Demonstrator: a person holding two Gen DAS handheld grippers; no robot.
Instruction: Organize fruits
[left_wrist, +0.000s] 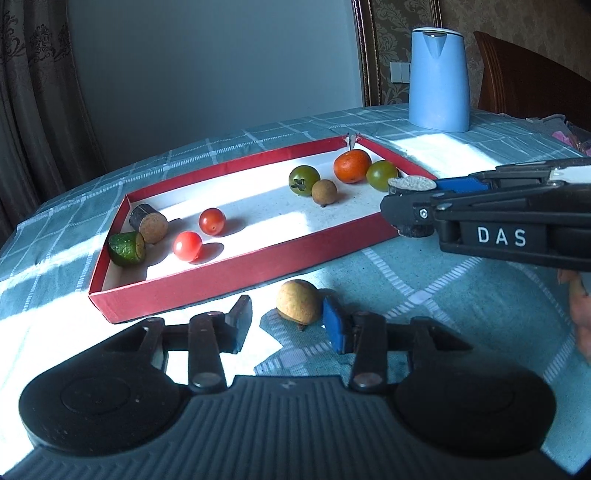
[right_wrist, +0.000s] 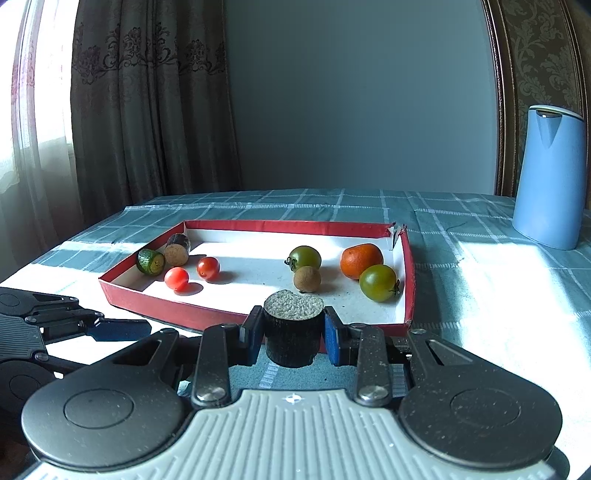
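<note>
- Jaws of the left gripper (left_wrist: 287, 320) stand apart, nearest the lens in the left wrist view, with a tan, potato-shaped fruit (left_wrist: 298, 302) lying on the cloth between them. Its right side is at the blue pad; the black pad on the left is clear of it, so it is not clamped.
- Right gripper (right_wrist: 292, 329) is closed on a dark cut cylinder (right_wrist: 293, 334) with a pale, grainy top face; both pads press its sides. It is held just in front of the tray's near wall, above the cloth.
- Checked teal tablecloth (left_wrist: 436, 280) covers the table, with bright sun patches across it.
- Red tray (right_wrist: 177, 315), shallow with a white floor, lies beyond both grippers. It holds eight pieces.
- Left end of the tray: one green cut piece (right_wrist: 150, 261) and one dark cork-faced cylinder (right_wrist: 177, 250), touching each other, in the corner.
- Just beside them: two red cherry tomatoes (right_wrist: 176, 278), close together but apart.
- Right end: two green tomatoes (right_wrist: 378, 282), one small brown round fruit (right_wrist: 307, 279) just in front of the farther green one, and one orange fruit (right_wrist: 361, 260) touching the nearer green tomato.
- Far right corner of the tray is torn open.
- Blue jug (right_wrist: 549, 177) stands upright on the cloth, well apart from the tray, to its far right.
- Patterned curtains (right_wrist: 147, 110) and a plain grey wall close off the back.
</note>
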